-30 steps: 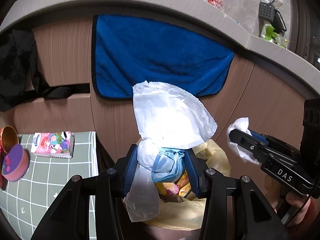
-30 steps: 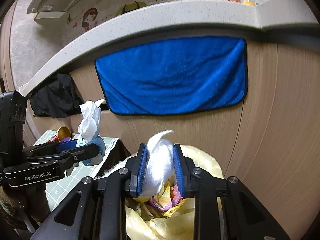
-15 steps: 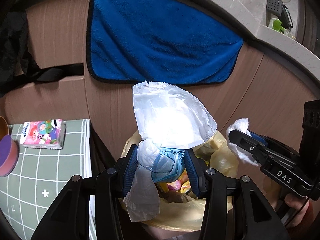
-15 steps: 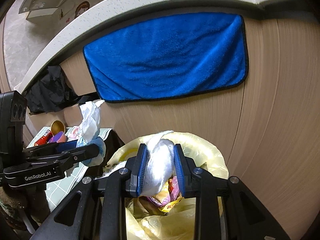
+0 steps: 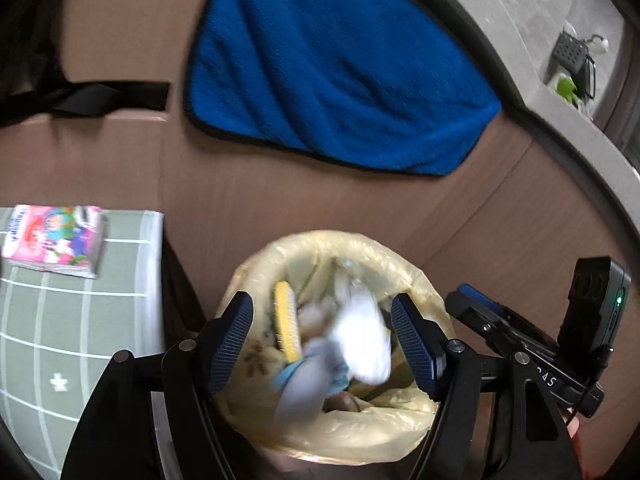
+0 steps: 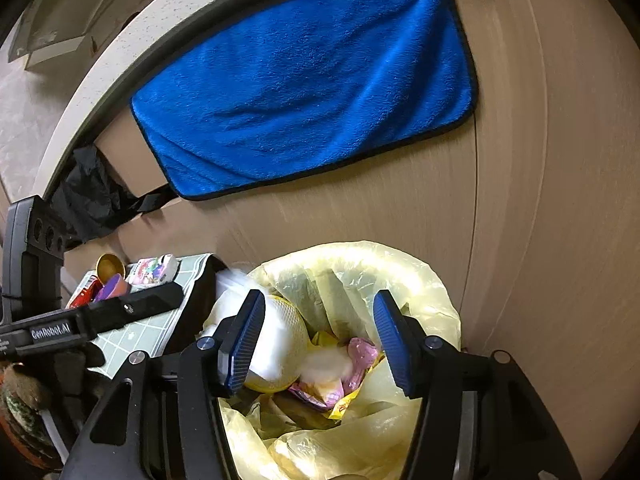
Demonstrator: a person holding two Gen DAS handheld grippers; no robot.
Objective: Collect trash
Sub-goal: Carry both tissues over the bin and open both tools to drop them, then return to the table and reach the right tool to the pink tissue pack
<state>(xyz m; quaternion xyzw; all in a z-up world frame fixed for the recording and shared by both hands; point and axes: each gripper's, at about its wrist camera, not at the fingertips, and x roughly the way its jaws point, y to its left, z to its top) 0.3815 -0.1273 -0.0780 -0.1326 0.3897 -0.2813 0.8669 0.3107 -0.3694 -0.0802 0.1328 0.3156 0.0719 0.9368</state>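
A bin lined with a yellow bag [image 5: 360, 252] [image 6: 420, 276] stands against the wooden cabinet. My left gripper [image 5: 322, 346] is open above the bin; the white and blue crumpled tissue [image 5: 360, 340] is blurred between its jaws, falling into the bag. My right gripper [image 6: 318, 344] is open over the bin; a white tissue wad [image 6: 324, 362] lies on wrappers inside the bag. The right gripper also shows in the left wrist view [image 5: 472, 300], and the left gripper's side shows in the right wrist view [image 6: 172, 294].
A blue towel [image 5: 328, 68] [image 6: 304, 84] hangs on the cabinet behind the bin. Left of the bin, a green grid mat [image 5: 52, 320] carries a pink tissue pack [image 5: 52, 240], a gold cup [image 6: 110, 266] and a purple item [image 6: 114, 286].
Both grippers opened over the bin. The left one released its white and blue tissue, the right one its white wad; both pieces dropped into the yellow bag. Both views tilted further down.
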